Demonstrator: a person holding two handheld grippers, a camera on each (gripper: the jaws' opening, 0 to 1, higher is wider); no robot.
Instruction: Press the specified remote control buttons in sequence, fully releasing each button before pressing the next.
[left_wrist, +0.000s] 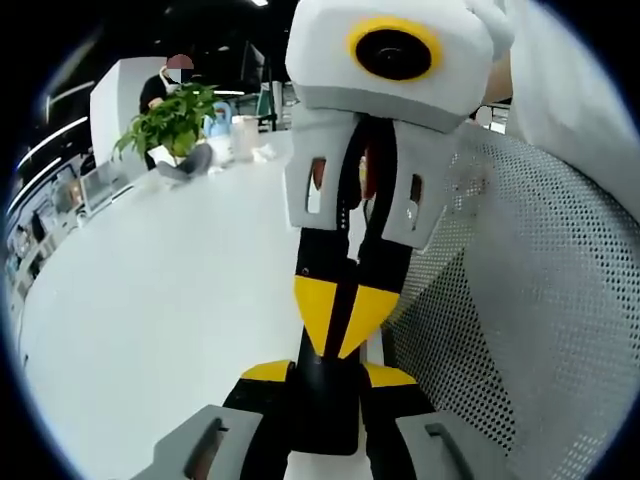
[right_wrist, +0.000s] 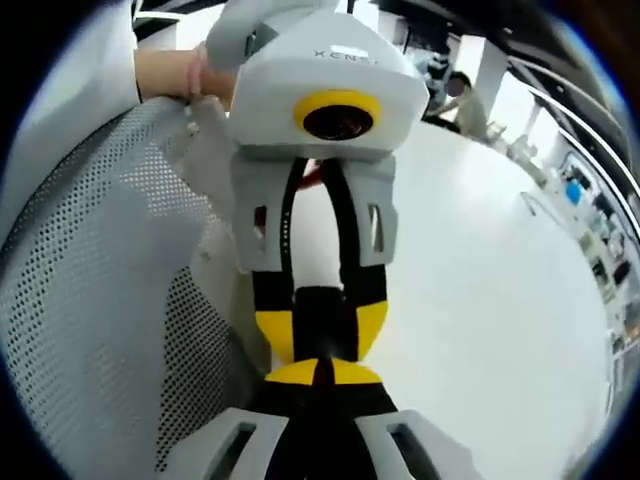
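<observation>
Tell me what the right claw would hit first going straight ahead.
The black remote clamped in the left claw, directly ahead of the shut right claw; they look close or touching, depth unclear.

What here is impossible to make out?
- Buttons on the remote: left gripper view, hidden by the right gripper.
- Hand: right gripper view, mostly behind the left gripper.
- Shelf items: right gripper view, too small.

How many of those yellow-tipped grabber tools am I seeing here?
2. The left gripper rises from the bottom of the left gripper view, fingers around a black remote; the right gripper reaches in from the top, tips on it.
</observation>
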